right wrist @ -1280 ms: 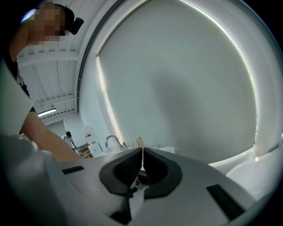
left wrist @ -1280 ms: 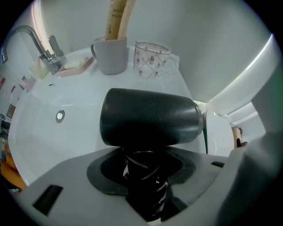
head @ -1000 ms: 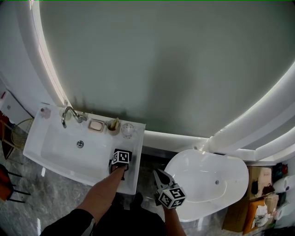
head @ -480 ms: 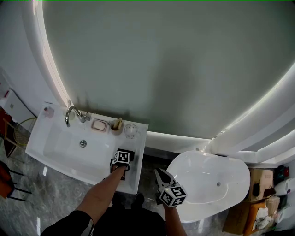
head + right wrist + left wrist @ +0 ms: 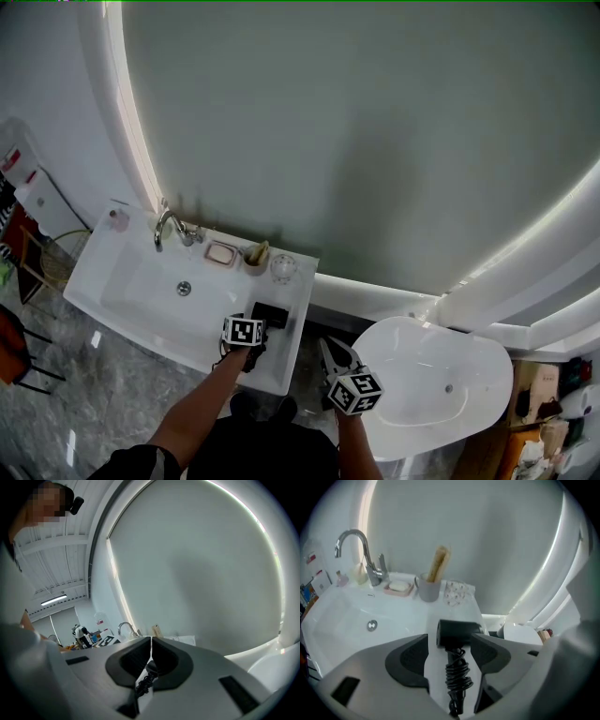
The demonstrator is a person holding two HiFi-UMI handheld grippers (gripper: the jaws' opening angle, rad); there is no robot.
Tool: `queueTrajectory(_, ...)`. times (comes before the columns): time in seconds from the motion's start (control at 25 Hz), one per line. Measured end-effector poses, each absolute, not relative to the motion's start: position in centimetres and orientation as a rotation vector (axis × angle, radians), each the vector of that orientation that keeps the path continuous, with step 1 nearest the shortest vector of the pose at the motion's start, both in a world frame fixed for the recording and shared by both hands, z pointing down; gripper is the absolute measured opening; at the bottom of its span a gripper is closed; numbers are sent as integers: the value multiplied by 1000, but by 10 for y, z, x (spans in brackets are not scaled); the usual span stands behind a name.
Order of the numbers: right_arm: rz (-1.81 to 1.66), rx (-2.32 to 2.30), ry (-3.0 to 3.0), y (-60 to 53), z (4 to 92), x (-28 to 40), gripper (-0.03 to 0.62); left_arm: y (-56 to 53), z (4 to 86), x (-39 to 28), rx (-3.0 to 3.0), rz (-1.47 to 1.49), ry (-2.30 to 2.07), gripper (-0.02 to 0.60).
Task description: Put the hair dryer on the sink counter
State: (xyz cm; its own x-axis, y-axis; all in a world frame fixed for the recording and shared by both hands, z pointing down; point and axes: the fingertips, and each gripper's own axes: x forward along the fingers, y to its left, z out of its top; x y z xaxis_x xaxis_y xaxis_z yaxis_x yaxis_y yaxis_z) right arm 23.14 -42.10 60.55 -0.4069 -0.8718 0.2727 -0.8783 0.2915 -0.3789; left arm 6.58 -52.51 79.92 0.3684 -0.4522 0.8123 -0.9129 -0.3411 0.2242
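Note:
The black hair dryer (image 5: 270, 315) lies on the white sink counter (image 5: 291, 356) at the right end, past the basin. In the left gripper view its barrel (image 5: 458, 633) lies crosswise, and the handle with the cord coiled round it (image 5: 456, 677) points back toward me. My left gripper (image 5: 256, 324) is just short of it, open, one jaw on each side of the handle (image 5: 450, 641), and white counter shows between the pads and the cord. My right gripper (image 5: 330, 350) hangs in the air right of the counter, empty, with its tips (image 5: 151, 640) meeting.
Along the back of the counter stand a faucet (image 5: 170, 226), a soap dish (image 5: 222, 253), a cup with a brush (image 5: 255, 255) and a patterned glass (image 5: 283, 269). The basin (image 5: 150, 291) fills the counter's left side. A white bathtub (image 5: 436, 384) sits to the right, over grey floor.
My left gripper's jaws have spread and it has drawn back a little, so the dryer now shows on the counter beyond its cube. The right gripper has barely moved.

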Motion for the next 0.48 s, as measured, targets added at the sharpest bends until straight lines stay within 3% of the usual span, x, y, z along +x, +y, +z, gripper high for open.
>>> queueTrajectory(0.12,706,1697,-2536,-427,592,226,31,-538,732,50,2091,610,-1268,277)
queueTrajectory(0.16,681,1699,-2544,-430,586,223,31,-540,707,44,2146,529,-1300,239)
queueTrajectory(0.24,615,1695,-2558,-435,575,217,31,-540,660,35,2274,404,-1360,77)
queueTrajectory(0.48,441,1626,-2589,-443,555,190,31,-499,566,40,2670,166,-1331,26)
